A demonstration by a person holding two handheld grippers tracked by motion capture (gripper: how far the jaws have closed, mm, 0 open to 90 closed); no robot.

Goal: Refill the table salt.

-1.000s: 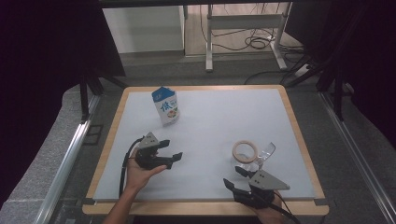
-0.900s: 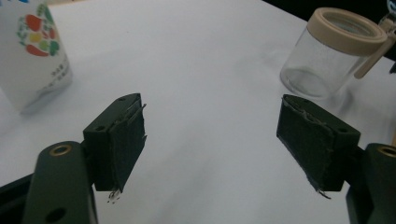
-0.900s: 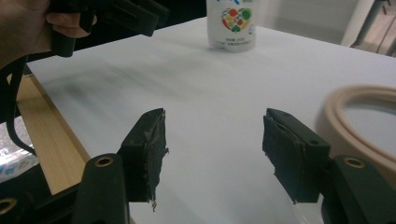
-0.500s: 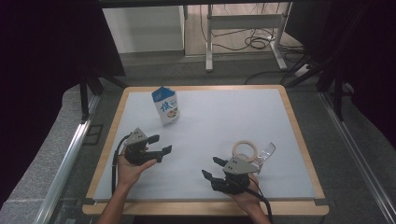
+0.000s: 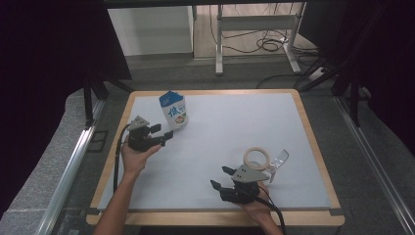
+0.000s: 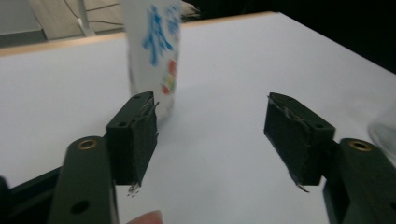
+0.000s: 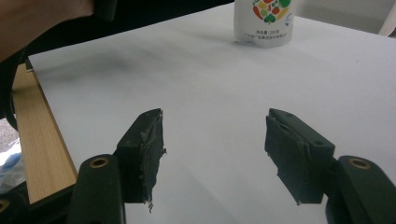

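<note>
Now your left gripper (image 5: 165, 136) nears the carton (image 5: 174, 110), its empty jaws just narrowing to fit; right gripper (image 5: 221, 178) waits spread.

The right gripper (image 7: 215, 154) looks low across the white table top (image 7: 210, 74), its two black jaws standing apart with nothing but bare surface between them (the pads' edges look frayed). Well ahead, at the top of the picture, a white carton (image 7: 264, 21) printed with fruit and small text stands upright, its top cut off by the frame. Along the left runs the table's wooden rim (image 7: 39, 135). In the upper left corner a hand (image 7: 37, 16) grips something black.
</note>
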